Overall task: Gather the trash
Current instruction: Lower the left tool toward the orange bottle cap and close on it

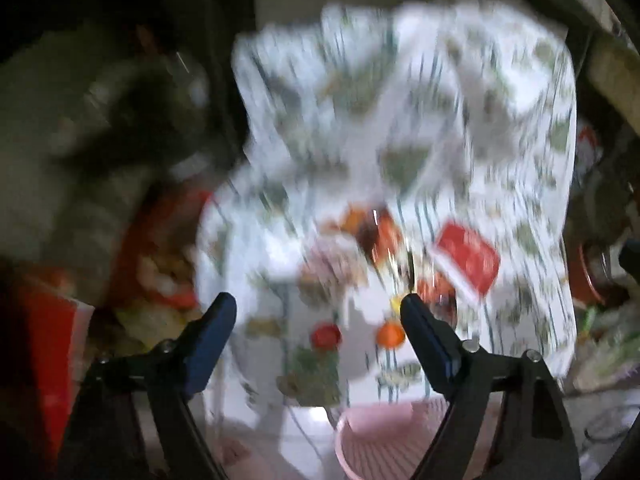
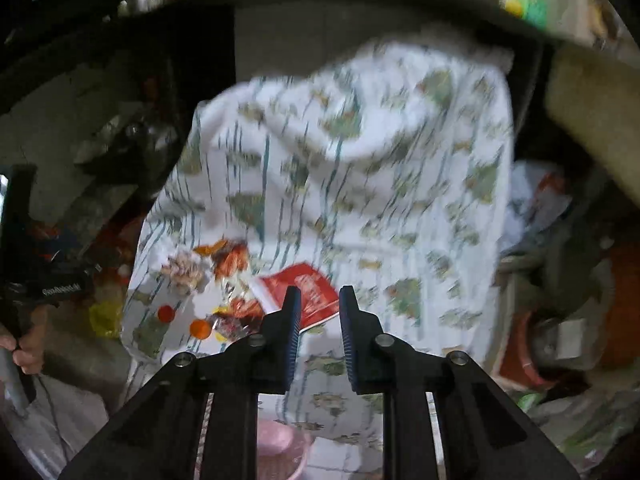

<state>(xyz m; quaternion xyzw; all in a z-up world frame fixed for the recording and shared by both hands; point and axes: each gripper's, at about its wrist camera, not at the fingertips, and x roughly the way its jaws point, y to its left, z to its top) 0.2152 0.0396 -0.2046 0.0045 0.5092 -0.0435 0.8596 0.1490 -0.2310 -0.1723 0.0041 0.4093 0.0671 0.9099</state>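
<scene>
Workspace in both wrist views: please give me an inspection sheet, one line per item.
Surface: white leaf-print cloth, rumpled.
Job's things: red packet, red cap, orange cap, crumpled wrappers, all on the cloth.
Clutter: pink basket at the near edge.
Grippers: left gripper open wide; right gripper open, narrower, empty.
Cables: nothing seen.
Surroundings: dark, blurred; piled bags at right.

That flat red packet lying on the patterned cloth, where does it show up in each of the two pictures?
Left wrist view: the red packet lies right of centre, above the right fingertip.
Right wrist view: the red packet sits just below centre, partly behind the open gripper's fingertips.
Shared landmark: the orange cap, lower left of it.
</scene>
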